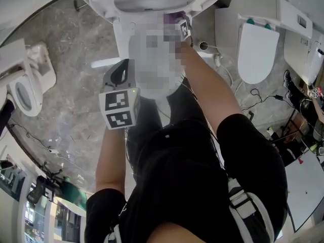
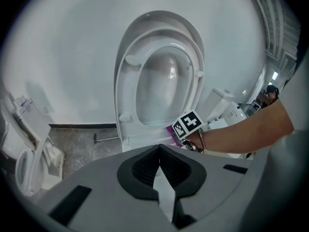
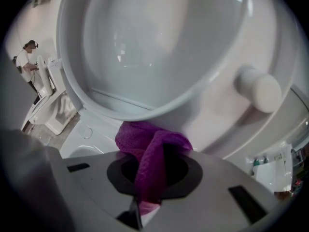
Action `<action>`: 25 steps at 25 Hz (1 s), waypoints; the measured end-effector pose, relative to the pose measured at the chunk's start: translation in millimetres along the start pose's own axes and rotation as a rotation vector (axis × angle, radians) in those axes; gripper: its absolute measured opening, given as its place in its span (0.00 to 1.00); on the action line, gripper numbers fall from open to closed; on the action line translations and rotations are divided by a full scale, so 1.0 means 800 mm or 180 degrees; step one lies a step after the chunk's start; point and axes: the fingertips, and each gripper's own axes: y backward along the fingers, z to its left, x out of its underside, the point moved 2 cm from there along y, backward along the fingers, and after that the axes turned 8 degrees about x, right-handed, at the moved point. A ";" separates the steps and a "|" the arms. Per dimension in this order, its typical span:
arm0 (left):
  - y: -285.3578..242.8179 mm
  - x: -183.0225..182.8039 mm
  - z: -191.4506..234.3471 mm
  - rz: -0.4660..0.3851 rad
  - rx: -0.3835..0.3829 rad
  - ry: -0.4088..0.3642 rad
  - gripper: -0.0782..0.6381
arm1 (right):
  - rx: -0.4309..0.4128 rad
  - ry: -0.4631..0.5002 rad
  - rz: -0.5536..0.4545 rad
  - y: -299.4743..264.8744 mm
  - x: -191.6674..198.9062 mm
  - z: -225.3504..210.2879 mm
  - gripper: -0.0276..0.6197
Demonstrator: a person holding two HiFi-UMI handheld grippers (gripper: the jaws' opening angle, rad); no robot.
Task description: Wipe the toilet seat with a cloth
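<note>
My left gripper (image 2: 161, 178), closed and empty, hangs back; my right gripper (image 3: 150, 170) pinches the crumpled purple mesh cloth (image 3: 140, 139) just under the raised white plastic toilet seat (image 3: 217, 110). Pressing hard could drag the cloth free or swing the seat.

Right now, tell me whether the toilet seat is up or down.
Up. In the left gripper view the toilet seat stands raised against its lid, with its underside bumpers facing the camera.

Cloth (image 3: 147, 151): held in right gripper (image 3: 150, 180), just under toilet seat (image 3: 212, 108).
Left gripper (image 2: 159, 154): placed left of it, further back.
</note>
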 end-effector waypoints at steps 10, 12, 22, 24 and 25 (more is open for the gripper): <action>-0.014 -0.059 -0.081 -0.0146 0.0003 -0.0037 0.12 | 0.0016 -0.0048 0.0092 0.017 0.009 -0.077 0.13; -0.010 -0.070 -0.088 -0.0166 -0.0022 -0.0071 0.12 | -0.0004 -0.0100 0.0078 0.028 0.004 -0.082 0.13; 0.024 -0.108 -0.111 -0.0279 -0.0155 -0.0083 0.12 | -0.0042 -0.0293 -0.0176 0.095 -0.020 -0.106 0.13; 0.031 -0.113 -0.116 -0.0306 -0.0159 -0.0075 0.12 | -0.0077 -0.0286 -0.0212 0.115 -0.022 -0.108 0.13; 0.034 -0.115 -0.118 -0.0319 -0.0159 -0.0072 0.12 | -0.0094 -0.0278 -0.0244 0.125 -0.025 -0.108 0.13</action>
